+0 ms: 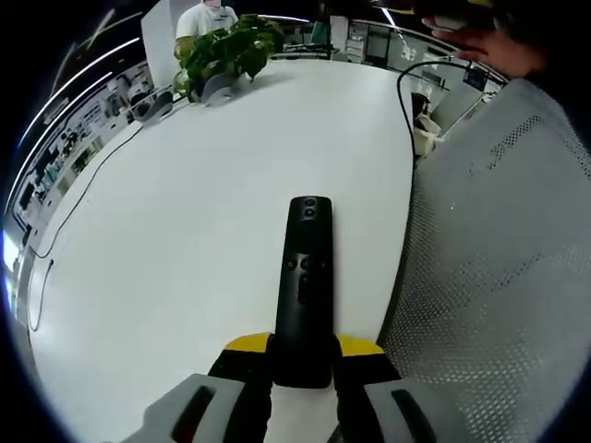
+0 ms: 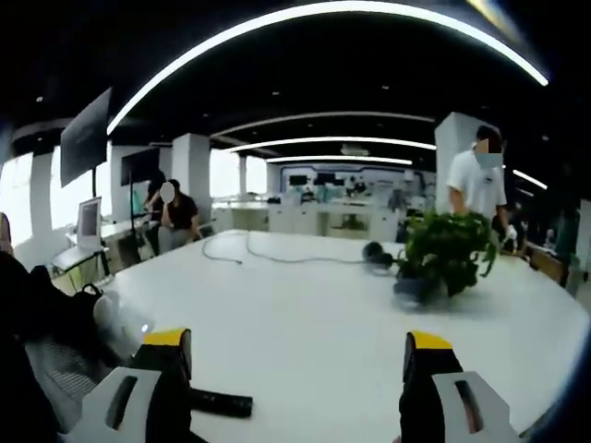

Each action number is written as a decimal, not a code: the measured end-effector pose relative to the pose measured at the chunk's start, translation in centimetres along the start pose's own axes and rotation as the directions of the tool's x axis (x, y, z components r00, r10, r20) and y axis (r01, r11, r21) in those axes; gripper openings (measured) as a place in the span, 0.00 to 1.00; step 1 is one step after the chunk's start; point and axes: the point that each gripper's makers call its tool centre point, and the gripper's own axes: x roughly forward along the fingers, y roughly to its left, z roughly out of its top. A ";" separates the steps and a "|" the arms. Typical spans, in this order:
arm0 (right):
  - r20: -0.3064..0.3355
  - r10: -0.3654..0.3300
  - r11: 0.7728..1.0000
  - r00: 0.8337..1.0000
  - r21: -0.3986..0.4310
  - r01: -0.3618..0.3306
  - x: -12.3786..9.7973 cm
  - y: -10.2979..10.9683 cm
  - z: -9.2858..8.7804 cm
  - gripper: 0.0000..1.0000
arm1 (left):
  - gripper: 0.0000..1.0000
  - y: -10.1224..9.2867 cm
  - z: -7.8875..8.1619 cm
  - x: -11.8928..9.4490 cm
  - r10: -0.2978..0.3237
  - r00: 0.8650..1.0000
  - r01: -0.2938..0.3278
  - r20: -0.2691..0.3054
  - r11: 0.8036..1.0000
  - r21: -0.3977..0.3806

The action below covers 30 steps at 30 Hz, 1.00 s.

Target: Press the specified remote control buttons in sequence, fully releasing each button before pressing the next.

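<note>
Left gripper view: my left hand-held gripper (image 1: 302, 369) is clamping the slim black plastic remote control (image 1: 305, 286) by its tail above the white surface (image 1: 185, 240); it's looking light, rigid, slippery. My right hand-held gripper (image 2: 295, 369) is gaping wide, holding nothing.

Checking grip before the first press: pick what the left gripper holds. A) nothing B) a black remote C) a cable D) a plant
B: in the left gripper view the jaws of the left gripper clamp the near end of the black remote.
</note>
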 end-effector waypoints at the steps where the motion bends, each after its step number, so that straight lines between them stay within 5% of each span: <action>1: -0.014 -0.002 1.000 1.000 -0.006 0.002 0.1 0.0 -0.3 0.94 | 0.25 0.0 0.0 0.0 -0.004 1.000 0.004 -0.003 1.000 0.005; 6: -0.073 -0.024 0.999 0.997 -0.032 0.022 0.1 -0.4 -1.2 0.89 | 0.25 0.0 0.1 0.1 -0.011 0.999 0.012 -0.040 1.000 0.025; 11: -0.010 -0.001 1.000 1.000 0.000 0.001 -0.4 -0.3 -0.1 0.84 | 0.24 0.3 0.1 0.2 -0.032 0.997 0.037 -0.076 0.998 0.059; 21: -0.052 -0.009 1.000 0.999 -0.013 0.008 0.1 -0.3 -0.9 0.81 | 0.24 1.5 0.4 0.4 -0.062 0.988 0.083 -0.141 0.986 0.142; 30: -0.077 -0.016 1.000 0.997 -0.023 0.014 0.1 -0.4 -1.3 0.77 | 0.24 5.1 1.0 0.7 -0.044 0.976 0.078 -0.213 0.984 0.157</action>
